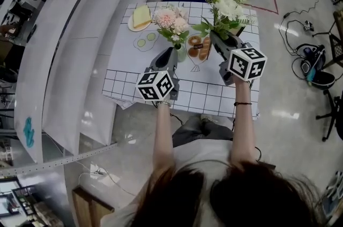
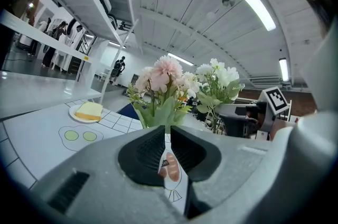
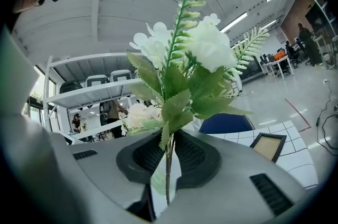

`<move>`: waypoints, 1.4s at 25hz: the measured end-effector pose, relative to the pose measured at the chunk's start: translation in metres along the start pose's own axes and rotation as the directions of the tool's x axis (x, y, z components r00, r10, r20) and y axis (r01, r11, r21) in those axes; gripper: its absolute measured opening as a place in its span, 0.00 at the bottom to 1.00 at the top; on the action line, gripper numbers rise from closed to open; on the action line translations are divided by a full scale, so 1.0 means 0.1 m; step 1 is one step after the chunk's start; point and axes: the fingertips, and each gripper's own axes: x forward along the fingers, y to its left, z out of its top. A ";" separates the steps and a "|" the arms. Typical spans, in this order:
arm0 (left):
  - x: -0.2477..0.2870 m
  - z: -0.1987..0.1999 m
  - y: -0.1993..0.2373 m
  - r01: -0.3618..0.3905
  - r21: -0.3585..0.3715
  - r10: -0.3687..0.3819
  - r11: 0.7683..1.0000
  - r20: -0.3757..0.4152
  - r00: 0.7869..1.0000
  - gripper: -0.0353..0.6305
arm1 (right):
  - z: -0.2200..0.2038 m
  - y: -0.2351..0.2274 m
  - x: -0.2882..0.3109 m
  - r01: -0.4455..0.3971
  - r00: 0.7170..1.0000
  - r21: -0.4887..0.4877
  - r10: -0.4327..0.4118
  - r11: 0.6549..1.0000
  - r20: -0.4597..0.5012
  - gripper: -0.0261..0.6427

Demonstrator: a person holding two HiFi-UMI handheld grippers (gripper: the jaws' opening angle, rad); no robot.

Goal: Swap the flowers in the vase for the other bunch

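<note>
Pink bunch [image 1: 171,21] [image 2: 161,77] stands in vase on table [image 1: 214,97], stems upright, directly ahead of left gripper [image 1: 170,52] [image 2: 168,136], the nearer 1. Its jaws together, empty.

Right gripper [image 1: 220,38] [image 3: 169,146] clamped on white bunch [image 1: 225,1] [image 3: 195,59] stems, held upright just beside.

Both forearms outstretched, 2 grippers near level.

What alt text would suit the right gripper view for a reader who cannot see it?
The right gripper is shut on the stems of a white flower bunch with green leaves, held upright mid-frame. Behind are a blue chair, a small picture frame on a gridded table, and white shelving.
</note>
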 end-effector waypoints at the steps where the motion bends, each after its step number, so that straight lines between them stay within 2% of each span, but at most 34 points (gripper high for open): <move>1: 0.01 -0.01 0.01 0.002 0.000 -0.002 1.000 -0.005 1.000 0.09 | 0.00 0.00 0.00 0.002 1.000 0.001 -0.002 1.000 0.001 0.12; 6: 0.07 -0.07 0.09 0.009 -0.014 -0.010 1.000 -0.037 0.999 0.17 | -0.09 0.02 0.02 0.016 1.000 0.008 -0.016 1.000 -0.012 0.12; 17: 0.22 -0.13 0.15 0.052 -0.012 -0.053 0.999 -0.077 0.996 0.25 | -0.15 -0.05 -0.03 0.076 0.997 0.030 -0.076 0.997 0.008 0.12; 35: 0.43 -0.25 0.20 0.107 0.016 -0.103 0.994 -0.151 0.983 0.33 | -0.19 -0.09 0.00 0.098 0.995 0.009 -0.098 0.995 0.007 0.12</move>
